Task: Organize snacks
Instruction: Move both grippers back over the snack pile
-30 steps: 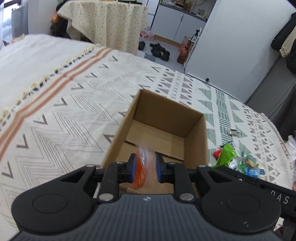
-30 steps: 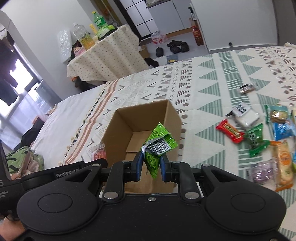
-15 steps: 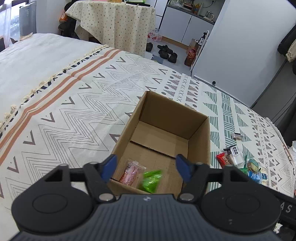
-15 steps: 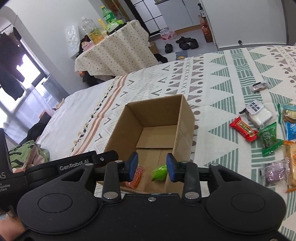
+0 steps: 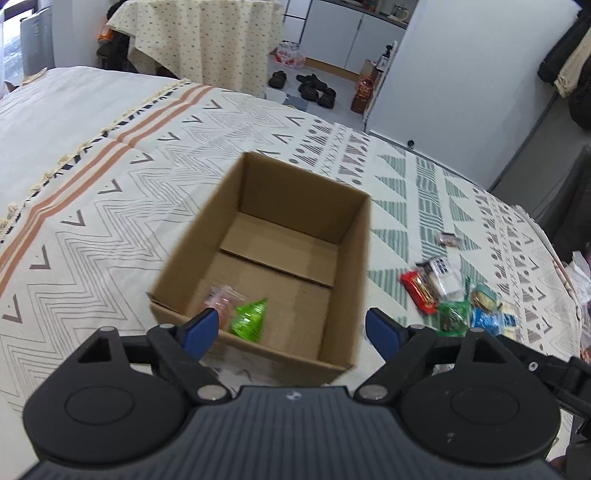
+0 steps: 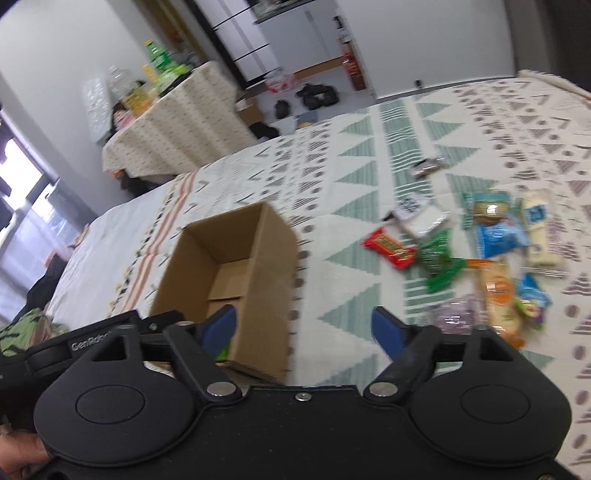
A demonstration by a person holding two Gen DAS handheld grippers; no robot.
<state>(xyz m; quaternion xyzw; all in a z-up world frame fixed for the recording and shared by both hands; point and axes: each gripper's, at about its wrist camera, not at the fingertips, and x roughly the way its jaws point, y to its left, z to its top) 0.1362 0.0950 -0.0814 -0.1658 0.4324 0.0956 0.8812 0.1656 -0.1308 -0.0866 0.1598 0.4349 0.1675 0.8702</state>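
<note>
Snacks lie beside the cardboard box while left tongs and right tongs hover spread wide, empty.

a patterned bedspread is covering the bed; dark shoes are lying on the floor beside a cloth-draped table bearing bottles.

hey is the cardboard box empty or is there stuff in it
Not empty. The open-topped cardboard box holds a green packet and a pinkish clear packet on its floor.
</note>
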